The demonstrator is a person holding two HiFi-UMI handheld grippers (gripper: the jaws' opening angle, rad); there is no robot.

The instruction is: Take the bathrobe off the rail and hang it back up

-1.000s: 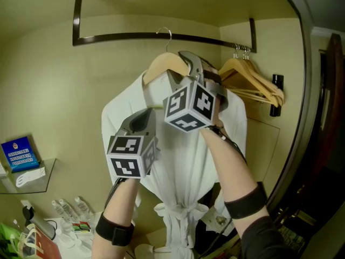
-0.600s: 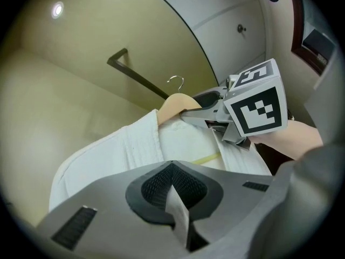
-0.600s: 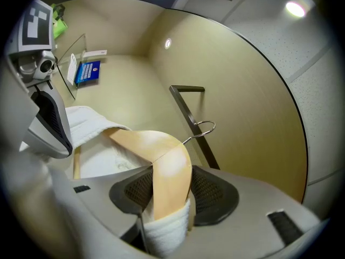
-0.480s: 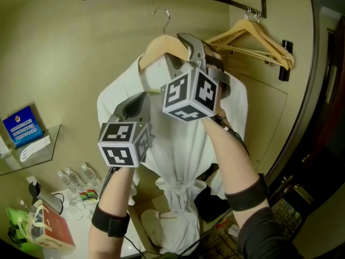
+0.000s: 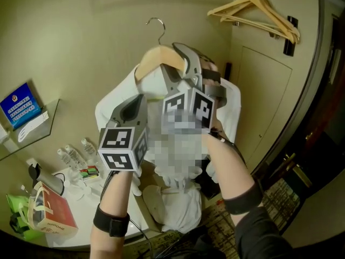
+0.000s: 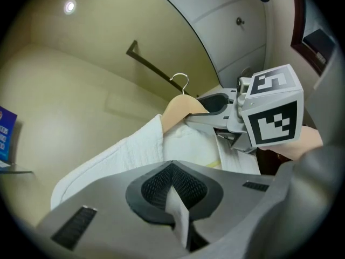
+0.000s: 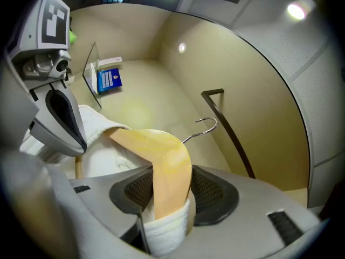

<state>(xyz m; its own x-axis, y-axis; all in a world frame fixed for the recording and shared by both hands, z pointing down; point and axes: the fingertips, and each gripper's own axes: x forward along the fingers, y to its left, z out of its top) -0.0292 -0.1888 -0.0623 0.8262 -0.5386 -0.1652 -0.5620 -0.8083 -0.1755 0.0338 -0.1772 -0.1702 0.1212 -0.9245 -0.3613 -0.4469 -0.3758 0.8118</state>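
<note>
Now, head view: the bathrobe point(image 5: 110, 109) hangs on a wooden hanger point(image 5: 156, 58) held up in mid-air in front of the wall point(image 5: 64, 47). Its hook point(image 5: 163, 32) is free and catches on nothing. The right gripper point(image 5: 186, 58) clamps the hanger arm on the picture's right, so it probably carries the weight. The left gripper point(image 5: 139, 99) sits lower, at the robe's front, likely to stop the cloth swinging or slipping off. Spare hangers point(image 5: 259, 9) are up top right. A tabletop point(image 5: 91, 198) with bottles point(image 5: 75, 155) is below left.

Left gripper view: the jaws are clenched on a thin fold of white robe cloth. The rail point(image 6: 156, 69) shows behind, apart from the hook.

Right gripper view: the jaws are grasping the hanger arm, with the robe collar bunched under it. The rail is beyond the hook, not touching it.

Judged from this, the robe is off and the rehang is not yet done. The hook needs to go up and over the rail.
</note>
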